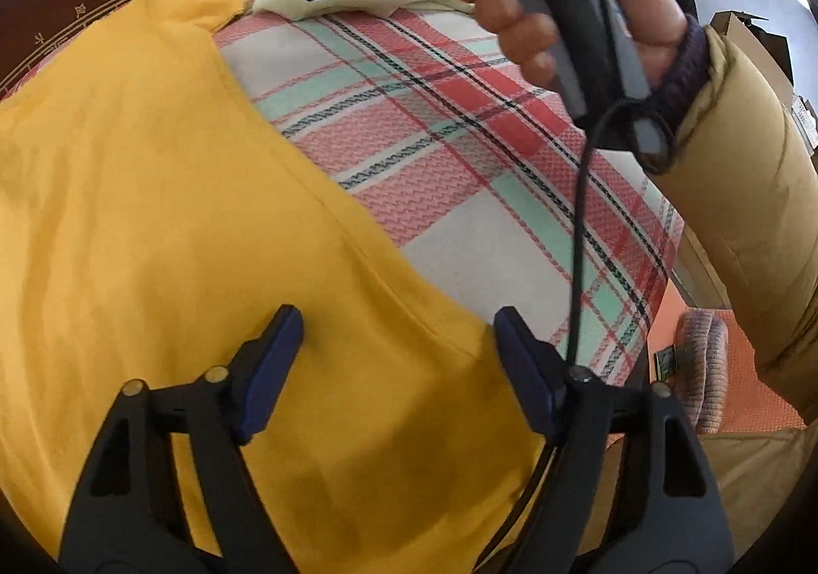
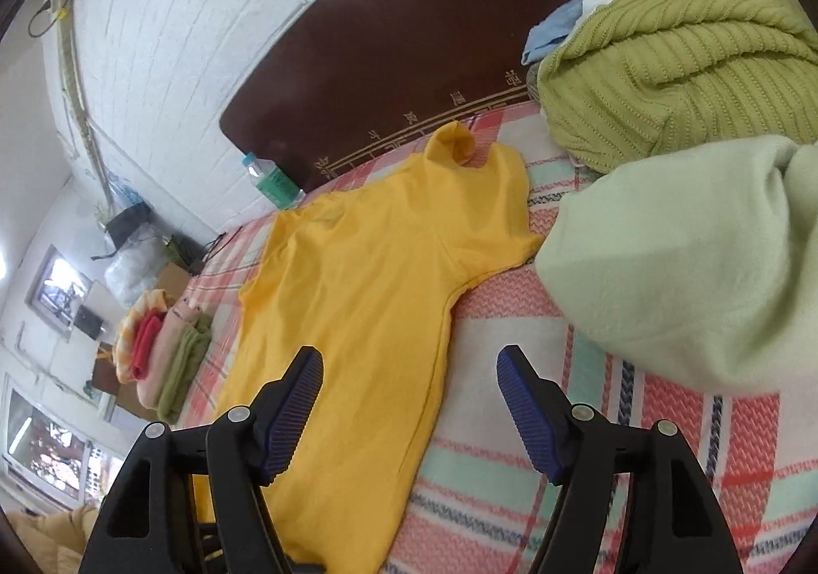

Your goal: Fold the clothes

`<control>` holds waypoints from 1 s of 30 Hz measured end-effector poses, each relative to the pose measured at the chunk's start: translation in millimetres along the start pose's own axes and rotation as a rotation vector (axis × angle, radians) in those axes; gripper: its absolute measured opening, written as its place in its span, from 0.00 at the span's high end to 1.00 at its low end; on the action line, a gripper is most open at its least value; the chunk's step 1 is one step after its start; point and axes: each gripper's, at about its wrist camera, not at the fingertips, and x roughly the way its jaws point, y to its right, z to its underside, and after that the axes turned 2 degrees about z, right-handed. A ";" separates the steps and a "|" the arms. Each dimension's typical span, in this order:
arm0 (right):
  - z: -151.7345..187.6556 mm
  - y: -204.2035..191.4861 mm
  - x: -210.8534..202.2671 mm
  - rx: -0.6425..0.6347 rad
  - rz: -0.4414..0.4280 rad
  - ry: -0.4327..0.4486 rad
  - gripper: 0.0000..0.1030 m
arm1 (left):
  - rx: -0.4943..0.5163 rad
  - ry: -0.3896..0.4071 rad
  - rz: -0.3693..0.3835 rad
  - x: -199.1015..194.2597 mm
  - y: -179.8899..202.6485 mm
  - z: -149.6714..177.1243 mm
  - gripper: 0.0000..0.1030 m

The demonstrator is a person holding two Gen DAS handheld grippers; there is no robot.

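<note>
Bed cover (image 2: 639,420): plaid in pink, white and mint, under both tongs.
Headboard (image 2: 409,63): dark brown, far ahead of the right tongs.
Yellow shirt (image 1: 153,216): spread flat on the cover, directly beneath the left tongs; ahead and left of the right tongs, collar toward the headboard.
Unfolded heap (image 2: 680,63): green knit and pale green cloth, ahead-right of the right tongs.
Folded stack (image 2: 163,359): far left of the right tongs.
Left tongs (image 1: 399,334): spread wide, holding nothing, over the shirt's hem.
Right tongs (image 2: 409,369): spread wide, holding nothing, above the shirt's edge.

place: home bedroom | signs: plaid bedsheet (image 2: 664,446), dark headboard (image 2: 409,63) (gilt lettering), clothes pile (image 2: 680,63)
</note>
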 end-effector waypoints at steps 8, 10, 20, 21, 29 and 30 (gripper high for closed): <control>-29.3 20.3 58.0 0.085 0.130 0.068 0.30 | -0.159 0.050 0.054 -13.5 -34.3 11.0 0.65; -32.0 16.5 59.9 0.068 0.151 0.131 0.30 | -0.192 0.059 0.082 -13.3 -41.4 12.0 0.67; -45.8 -2.6 78.4 0.010 0.136 0.069 0.91 | -0.266 0.096 0.202 -18.2 -64.1 21.0 0.72; -47.6 -7.9 73.8 0.003 0.127 0.085 0.91 | -0.274 0.103 0.217 -19.5 -65.9 22.5 0.72; -54.4 -95.9 85.1 -0.272 0.254 0.096 0.91 | -0.343 0.173 0.314 -40.8 -92.4 39.3 0.73; -53.2 -104.7 94.2 -0.301 0.267 0.080 0.91 | -0.351 0.179 0.326 -42.3 -95.4 42.2 0.73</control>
